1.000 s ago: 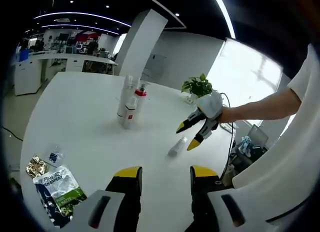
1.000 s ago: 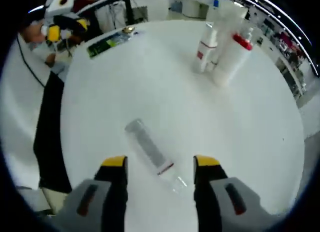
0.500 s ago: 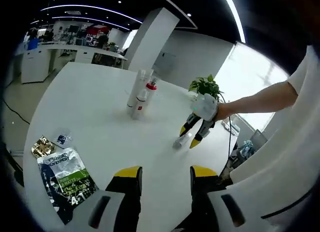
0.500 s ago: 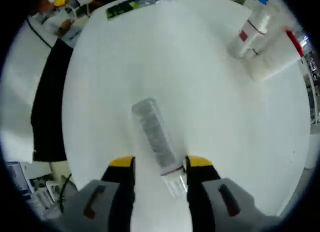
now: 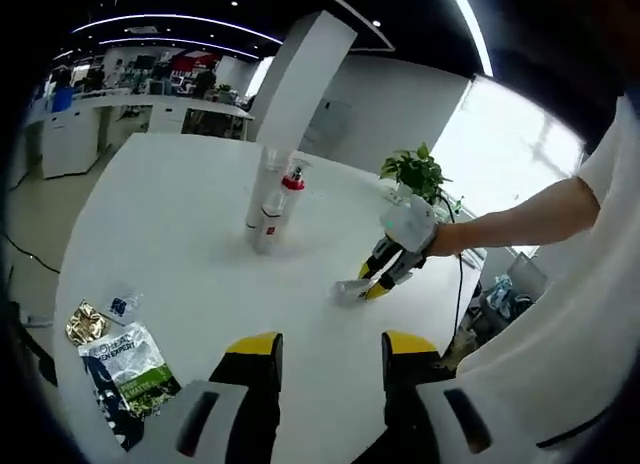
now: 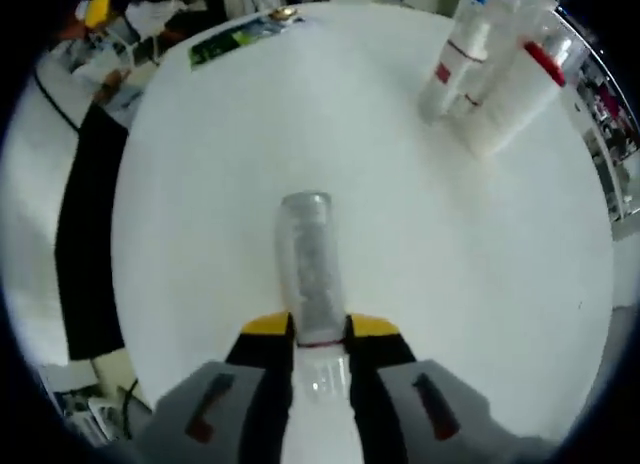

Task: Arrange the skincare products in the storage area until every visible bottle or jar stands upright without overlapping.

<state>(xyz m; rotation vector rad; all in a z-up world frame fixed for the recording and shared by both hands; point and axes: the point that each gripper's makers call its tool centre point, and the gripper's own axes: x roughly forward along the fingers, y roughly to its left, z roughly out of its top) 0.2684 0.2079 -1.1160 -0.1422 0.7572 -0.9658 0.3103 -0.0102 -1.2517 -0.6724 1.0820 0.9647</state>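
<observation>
The right tongs (image 6: 320, 329) had clamped their jaws on the fallen clear bottle (image 6: 308, 259), which lay on the counter (image 6: 200, 214) pointing ahead; a second earlier they straddled it, spread. Next it needs tipping upright near the standing bottles (image 6: 490, 79) beyond. The left tongs (image 5: 325, 349) hung spread, empty.

An open-plan office: white desks (image 5: 120, 109), a pillar (image 5: 290, 84), strip ceiling lights (image 5: 170, 22).
</observation>
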